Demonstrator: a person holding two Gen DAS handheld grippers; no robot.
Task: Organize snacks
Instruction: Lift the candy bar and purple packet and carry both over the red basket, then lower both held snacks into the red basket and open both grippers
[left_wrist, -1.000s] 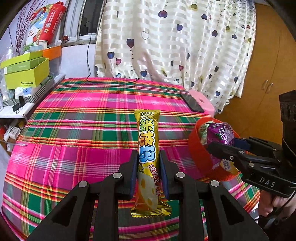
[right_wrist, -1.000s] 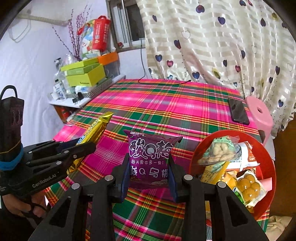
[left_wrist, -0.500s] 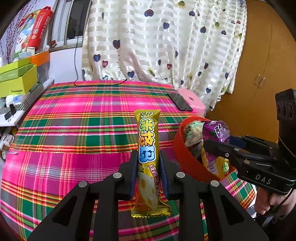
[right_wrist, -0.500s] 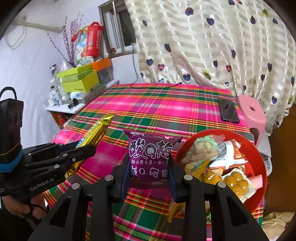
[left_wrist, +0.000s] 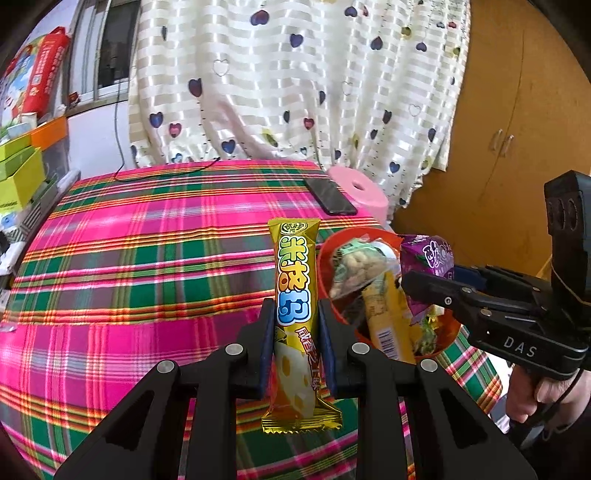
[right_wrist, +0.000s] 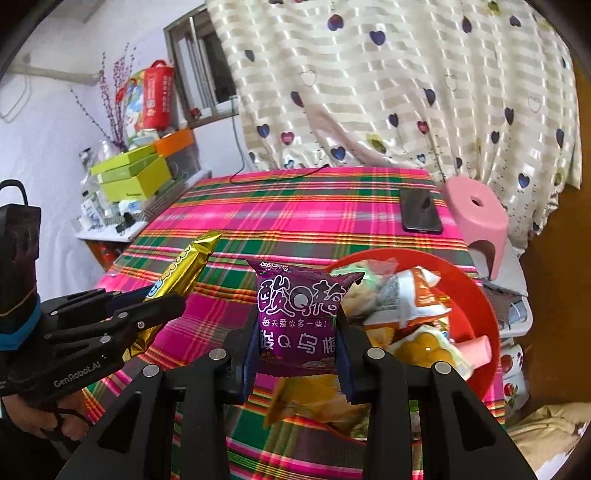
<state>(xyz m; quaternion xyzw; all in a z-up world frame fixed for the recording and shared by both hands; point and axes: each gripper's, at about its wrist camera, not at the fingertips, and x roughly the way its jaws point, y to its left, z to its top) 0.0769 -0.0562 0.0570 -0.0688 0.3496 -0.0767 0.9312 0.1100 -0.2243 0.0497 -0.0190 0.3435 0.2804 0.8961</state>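
Yellow snack bar (left_wrist: 296, 295), upright at frame centre, clamped between the left gripper (left_wrist: 294, 345) fingers. Purple candy pouch (right_wrist: 298, 317) clamped in the right gripper (right_wrist: 297, 356) fingers, beside the red bowl (right_wrist: 476, 291) of snacks at right.

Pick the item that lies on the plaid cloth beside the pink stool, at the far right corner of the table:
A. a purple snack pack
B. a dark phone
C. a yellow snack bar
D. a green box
B: the dark phone lies flat on the plaid cloth next to the pink stool, at the table's far right corner.
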